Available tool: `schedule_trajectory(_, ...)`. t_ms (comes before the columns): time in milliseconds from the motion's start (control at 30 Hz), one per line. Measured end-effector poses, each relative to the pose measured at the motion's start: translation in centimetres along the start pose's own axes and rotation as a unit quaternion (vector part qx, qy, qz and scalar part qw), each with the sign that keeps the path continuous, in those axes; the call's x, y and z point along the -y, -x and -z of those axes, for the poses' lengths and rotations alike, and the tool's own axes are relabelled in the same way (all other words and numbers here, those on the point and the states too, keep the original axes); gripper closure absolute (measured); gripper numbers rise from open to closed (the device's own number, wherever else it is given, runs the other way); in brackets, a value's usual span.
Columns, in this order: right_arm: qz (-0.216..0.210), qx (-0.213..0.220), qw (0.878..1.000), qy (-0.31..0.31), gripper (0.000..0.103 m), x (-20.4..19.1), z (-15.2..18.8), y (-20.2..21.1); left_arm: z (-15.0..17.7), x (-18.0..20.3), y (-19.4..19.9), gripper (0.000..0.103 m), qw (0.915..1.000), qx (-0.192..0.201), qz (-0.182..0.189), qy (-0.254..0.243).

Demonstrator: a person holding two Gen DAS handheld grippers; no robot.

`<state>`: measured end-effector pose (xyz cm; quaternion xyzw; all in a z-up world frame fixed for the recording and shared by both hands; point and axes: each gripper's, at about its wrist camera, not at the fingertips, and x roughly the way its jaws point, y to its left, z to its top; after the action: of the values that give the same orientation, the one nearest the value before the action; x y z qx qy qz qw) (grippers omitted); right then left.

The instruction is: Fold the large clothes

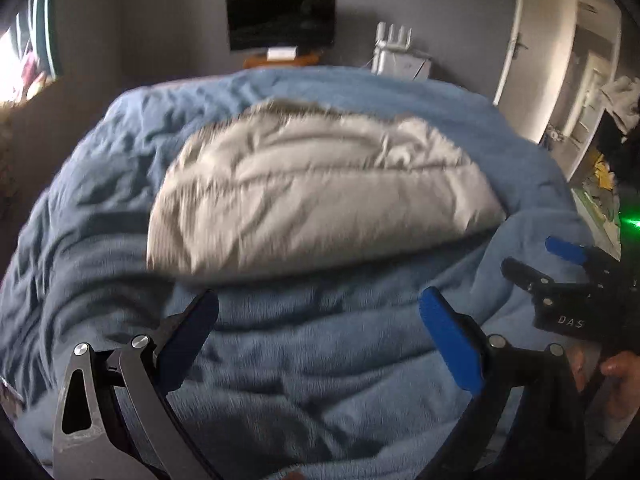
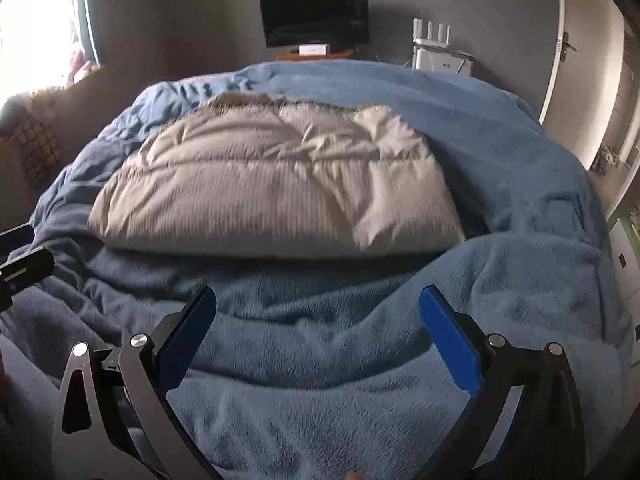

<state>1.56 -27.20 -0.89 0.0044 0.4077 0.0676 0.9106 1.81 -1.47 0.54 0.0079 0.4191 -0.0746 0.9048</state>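
Grey quilted garment (image 1: 320, 188), puffy, looks like a padded coat or large jacket, lies flat on the bed (image 1: 320, 360), ahead of both grippers and a bit beyond reach. Its long axis runs left-right across the view; near edge is a thick, rounded fold line facing the person. Left hand-held gripper (image 1: 320, 320) has jaws spread wide, nothing between them, over the fluffy blue blanket. Right hand-held gripper (image 2: 320, 316) is likewise spread and empty. In the left wrist view the garment sits centre to slightly right; in the right wrist view (image 2: 276, 188) it is centre to left, so it lies between the two arms, neither clearly nearer. Right gripper also shows at the left view's right edge.

Materials: garment shell is smooth, crinkly, stitched in horizontal channels, probably slippery and springy. Blanket is fleece, soft, rumpled. Frames are motion-blurred.

Judgement: garment seems already partly folded; the next grab likely goes for the near corners.
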Motion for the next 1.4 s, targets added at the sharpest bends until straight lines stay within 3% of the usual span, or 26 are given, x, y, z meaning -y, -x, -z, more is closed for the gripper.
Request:
schedule_trajectory(200, 0.018, -0.005, 1.0, 0.014, 0.006, -0.6, 0.7, -0.3, 1.1, -0.4, -0.1, 0.006, 0.9992, 0.001, -0.039, 0.002)
schedule_trajectory(633, 0.035, 0.009, 0.998, 0.044, 0.006, -1.5, 0.7, 0.3, 1.8, -0.5, -0.3, 0.006, 0.9993, -0.002, -0.038, -0.005)
schedule_trajectory(1400, 0.037, 0.007, 0.998, 0.044, 0.006, -1.4, 0.7, 0.1, 1.8, -0.9, -0.4, 0.006, 0.9993, -0.003, -0.037, -0.004)
